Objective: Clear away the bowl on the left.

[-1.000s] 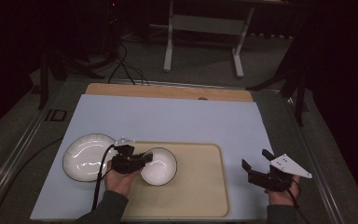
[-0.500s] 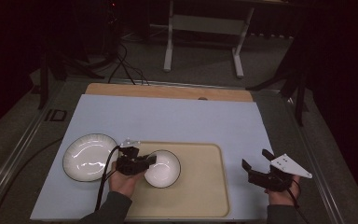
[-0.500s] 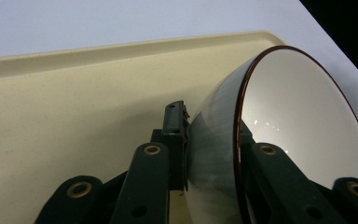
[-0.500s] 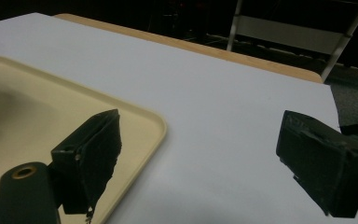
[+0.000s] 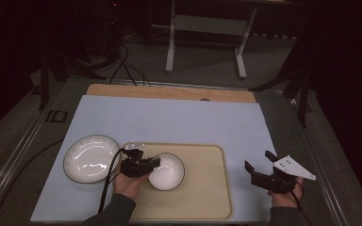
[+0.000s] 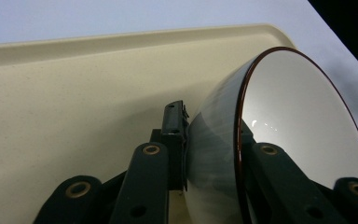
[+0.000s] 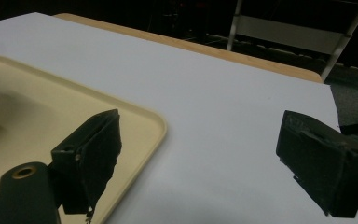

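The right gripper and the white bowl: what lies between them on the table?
In the high view, only bare tray and a strip of pale blue mat lie between the right gripper and the white bowl.

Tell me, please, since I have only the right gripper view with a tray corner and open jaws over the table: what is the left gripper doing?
Observer: The left gripper is shut on the rim of a white bowl over the beige tray; one jaw is inside the wall, one outside.
Operator: Thank you. Is the bowl level?
Observer: In the left gripper view the bowl is tipped, its opening turned sideways.
Operator: Is anything else on the table?
Observer: A white plate lies on the table left of the tray, beside the left hand.
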Demonstrator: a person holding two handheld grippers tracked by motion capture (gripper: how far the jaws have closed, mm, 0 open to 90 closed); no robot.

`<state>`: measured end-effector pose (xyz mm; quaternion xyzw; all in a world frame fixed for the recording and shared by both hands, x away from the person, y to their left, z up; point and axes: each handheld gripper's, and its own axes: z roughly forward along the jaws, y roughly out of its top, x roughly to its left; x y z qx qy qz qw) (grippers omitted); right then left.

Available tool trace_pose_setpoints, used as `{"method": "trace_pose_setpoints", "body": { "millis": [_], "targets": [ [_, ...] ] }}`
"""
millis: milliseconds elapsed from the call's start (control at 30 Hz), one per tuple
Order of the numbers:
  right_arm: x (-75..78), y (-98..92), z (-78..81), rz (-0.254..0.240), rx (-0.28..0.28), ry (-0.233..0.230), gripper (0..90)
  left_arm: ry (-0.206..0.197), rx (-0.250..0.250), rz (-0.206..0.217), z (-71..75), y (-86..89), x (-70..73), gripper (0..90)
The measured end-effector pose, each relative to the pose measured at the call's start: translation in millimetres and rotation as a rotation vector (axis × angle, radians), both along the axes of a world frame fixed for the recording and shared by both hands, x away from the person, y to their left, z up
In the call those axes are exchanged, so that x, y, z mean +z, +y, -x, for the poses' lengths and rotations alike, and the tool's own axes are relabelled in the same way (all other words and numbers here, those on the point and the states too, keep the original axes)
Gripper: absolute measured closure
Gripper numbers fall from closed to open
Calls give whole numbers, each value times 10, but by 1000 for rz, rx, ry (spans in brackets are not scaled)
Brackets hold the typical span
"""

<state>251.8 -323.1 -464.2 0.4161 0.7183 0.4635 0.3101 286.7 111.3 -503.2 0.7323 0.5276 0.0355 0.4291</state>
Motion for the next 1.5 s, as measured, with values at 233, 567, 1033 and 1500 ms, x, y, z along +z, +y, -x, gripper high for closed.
{"method": "trace_pose_setpoints", "body": {
  "millis": [233, 567, 1033, 1500],
  "targets": [
    [1, -4, 7, 2, 1, 0, 136, 9, -11, -16, -5, -54, -42, 763],
    [1, -13, 14, -1, -4, 2, 136, 14, 4, 18, -25, -66, -114, 763],
    [1, -12, 20, 2, -5, 3, 136, 9, 12, -30, -84, -54, -156, 715],
    [3, -19, 25, 1, -4, 1, 136, -20, -25, -181, -74, -122, -50, 456]
  ]
}}
